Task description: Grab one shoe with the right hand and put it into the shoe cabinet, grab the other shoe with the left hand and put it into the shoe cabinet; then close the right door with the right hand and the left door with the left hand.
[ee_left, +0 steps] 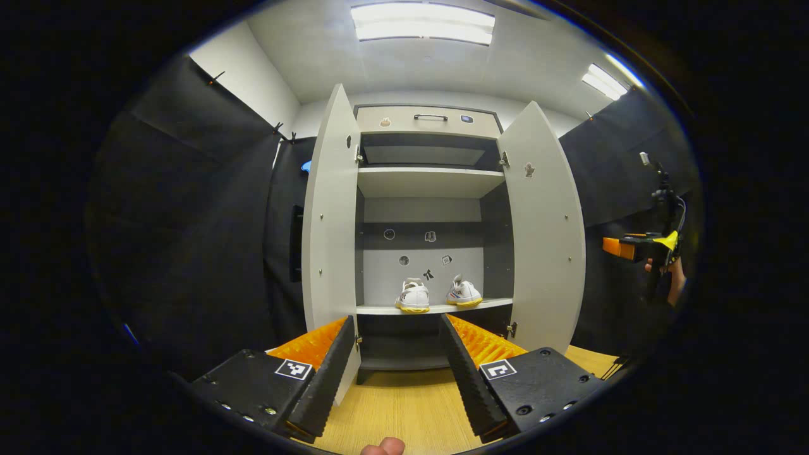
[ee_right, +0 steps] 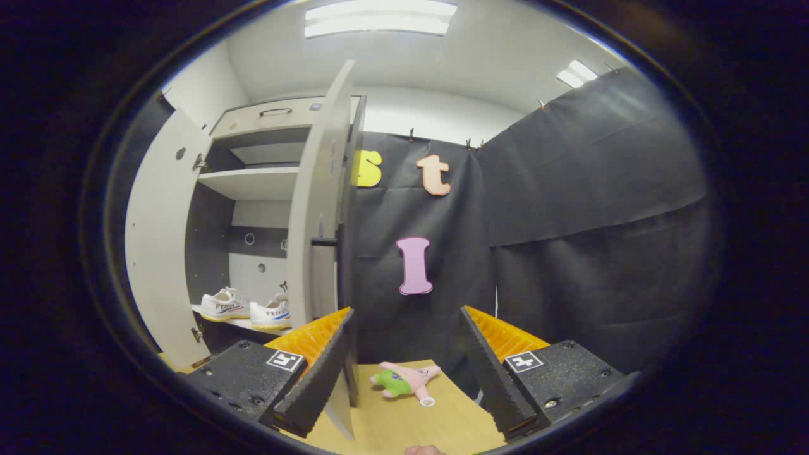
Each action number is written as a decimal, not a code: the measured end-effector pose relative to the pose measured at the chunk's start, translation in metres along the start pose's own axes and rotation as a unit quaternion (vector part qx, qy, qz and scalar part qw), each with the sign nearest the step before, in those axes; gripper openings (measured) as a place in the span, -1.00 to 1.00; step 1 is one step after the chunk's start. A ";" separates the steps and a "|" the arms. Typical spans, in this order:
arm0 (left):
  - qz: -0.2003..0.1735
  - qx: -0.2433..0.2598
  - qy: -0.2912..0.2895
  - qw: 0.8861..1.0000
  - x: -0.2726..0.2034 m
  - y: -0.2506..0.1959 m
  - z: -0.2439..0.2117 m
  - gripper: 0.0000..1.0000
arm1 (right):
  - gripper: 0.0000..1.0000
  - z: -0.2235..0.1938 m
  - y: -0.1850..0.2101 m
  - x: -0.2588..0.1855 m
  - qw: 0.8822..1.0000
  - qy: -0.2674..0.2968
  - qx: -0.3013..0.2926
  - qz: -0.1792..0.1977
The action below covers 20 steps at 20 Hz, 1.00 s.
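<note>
Both shoes [ee_left: 437, 294] sit on the cabinet [ee_left: 430, 189] shelf, so only the doors remain. The right gripper [ee_right: 404, 354], fingers open and empty, hovers beside the right door [ee_right: 319, 208], seemingly ready to push; the left gripper [ee_left: 398, 360] also waits open.

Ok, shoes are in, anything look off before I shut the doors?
One thing: a pink and green plush toy lies on the floor just outside the right door. Both shoes sit upright on the shelf.
</note>
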State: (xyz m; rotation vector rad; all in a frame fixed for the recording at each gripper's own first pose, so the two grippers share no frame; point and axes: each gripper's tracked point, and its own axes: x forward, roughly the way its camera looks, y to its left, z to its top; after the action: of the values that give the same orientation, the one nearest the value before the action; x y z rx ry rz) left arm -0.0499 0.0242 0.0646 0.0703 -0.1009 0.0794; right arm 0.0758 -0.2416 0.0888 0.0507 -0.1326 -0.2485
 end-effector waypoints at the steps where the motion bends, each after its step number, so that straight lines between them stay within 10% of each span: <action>1: 0.000 0.005 0.000 1.000 0.000 -0.001 -0.001 0.61 | 1.00 0.003 -0.007 0.012 1.000 0.004 0.002 -0.001; 20: 0.023 0.002 0.060 0.998 0.009 0.019 -0.045 0.62 | 0.92 0.006 0.018 0.067 1.000 0.024 0.001 0.014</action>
State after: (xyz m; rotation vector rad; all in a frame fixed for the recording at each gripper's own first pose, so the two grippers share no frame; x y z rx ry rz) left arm -0.0382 0.0473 0.0221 0.0678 0.0173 0.1287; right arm 0.1438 -0.2410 0.1046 0.0578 -0.0848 -0.2197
